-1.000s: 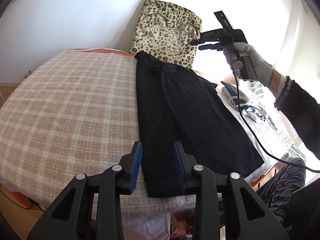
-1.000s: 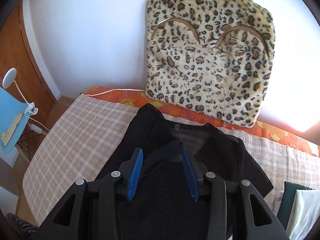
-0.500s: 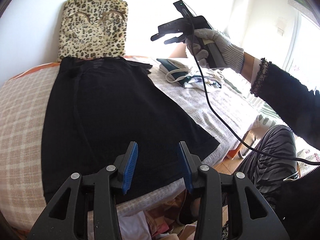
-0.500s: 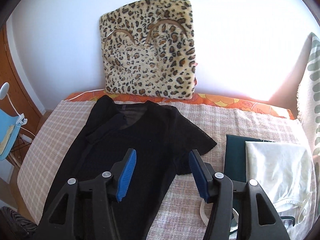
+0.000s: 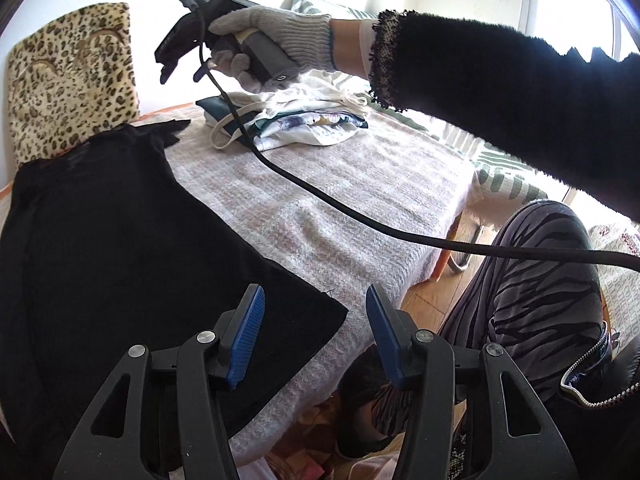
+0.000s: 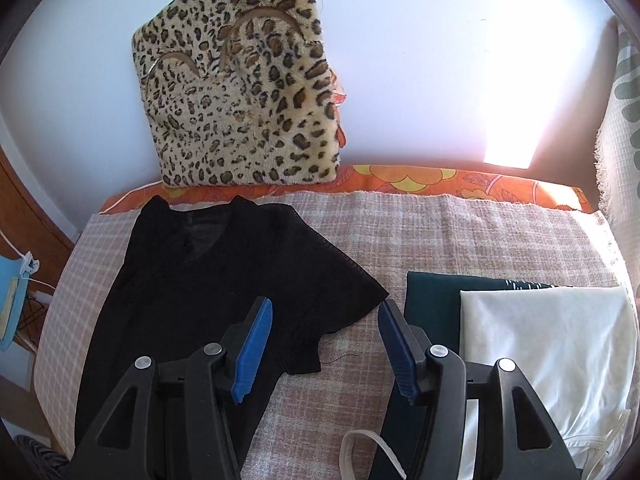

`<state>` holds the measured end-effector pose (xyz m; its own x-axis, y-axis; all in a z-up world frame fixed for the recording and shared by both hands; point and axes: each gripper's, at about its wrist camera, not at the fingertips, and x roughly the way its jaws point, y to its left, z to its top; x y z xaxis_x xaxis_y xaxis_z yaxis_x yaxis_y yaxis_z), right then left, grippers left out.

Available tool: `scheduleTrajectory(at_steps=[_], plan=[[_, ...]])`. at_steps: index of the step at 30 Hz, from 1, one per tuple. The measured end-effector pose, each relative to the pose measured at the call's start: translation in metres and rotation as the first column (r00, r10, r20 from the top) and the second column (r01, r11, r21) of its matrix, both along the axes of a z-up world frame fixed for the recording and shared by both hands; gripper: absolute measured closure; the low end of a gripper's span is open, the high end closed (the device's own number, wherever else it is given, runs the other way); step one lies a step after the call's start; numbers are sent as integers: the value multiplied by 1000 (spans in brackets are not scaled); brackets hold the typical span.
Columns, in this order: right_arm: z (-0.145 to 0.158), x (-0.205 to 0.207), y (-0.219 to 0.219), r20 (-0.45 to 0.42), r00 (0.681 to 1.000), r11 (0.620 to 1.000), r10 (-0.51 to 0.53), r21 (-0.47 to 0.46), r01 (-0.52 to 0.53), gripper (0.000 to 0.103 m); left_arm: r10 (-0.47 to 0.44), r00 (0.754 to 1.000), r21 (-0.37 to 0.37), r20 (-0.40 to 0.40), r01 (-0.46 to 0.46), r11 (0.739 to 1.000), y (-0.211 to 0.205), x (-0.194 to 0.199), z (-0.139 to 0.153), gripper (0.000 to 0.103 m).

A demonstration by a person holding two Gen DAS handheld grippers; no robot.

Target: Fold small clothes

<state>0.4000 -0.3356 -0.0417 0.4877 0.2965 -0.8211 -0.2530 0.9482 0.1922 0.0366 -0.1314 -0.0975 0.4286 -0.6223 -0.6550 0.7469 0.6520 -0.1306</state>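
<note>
A black top (image 6: 208, 276) lies flat on the checked blanket (image 6: 460, 240) in front of the leopard cushion (image 6: 244, 96), with folded clothes (image 6: 540, 340) beside it, while the left tool (image 5: 314, 336), over its hem corner, and the right tool (image 6: 324, 344), above its sleeve, both gape wide and hold nothing.

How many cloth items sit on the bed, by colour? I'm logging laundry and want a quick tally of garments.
Black: 1, the black top laid flat.
Dark green: 1, the dark green folded piece.
White: 1, the white folded piece on top of it.
Patterned: 1, a printed layer showing in the pile.
Total: 4, as far as the pile shows.
</note>
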Motion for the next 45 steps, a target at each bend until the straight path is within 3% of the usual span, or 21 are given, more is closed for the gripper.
scheduleTrajectory(at_steps=[10,12,15,17,21,26,28,30,35,45], plan=[[-33,54,10,-50,999,999,21,-32,-22,43,12,999,89,-30,-10,996,-21,12,-27,51],[-43,65,11,-78,997,999,5,-31,-7,43,13,1000,80,-22,-11,997,-20,12,-28,52],[-59,75,13,-115,993,999,-6,-41,1,43,8,1000,65,-17,-7,998,-18,13,-29,59],[-68,78,18,-127,992,998,5,-68,-13,43,16,1000,52,-15,-15,999,-15,15,-29,74],[-84,82,26,-155,988,992,13,-126,-33,43,43,998,16,-42,-42,999,-7,26,-29,90],[-93,77,32,-146,989,988,28,-145,-49,62,50,997,-15,-58,-50,999,-5,31,-29,95],[-92,75,33,-146,989,990,38,-130,-57,89,56,996,-29,-69,-58,998,-3,33,-29,96],[-89,75,35,-143,989,992,34,-112,-50,102,68,994,-52,-89,-73,996,2,35,-28,96],[-67,76,40,-99,995,997,11,-76,-18,103,106,988,-113,-115,-119,986,17,40,-22,97],[-26,74,67,-40,999,995,26,-95,-30,103,161,978,-185,-132,-184,965,47,39,-13,97]])
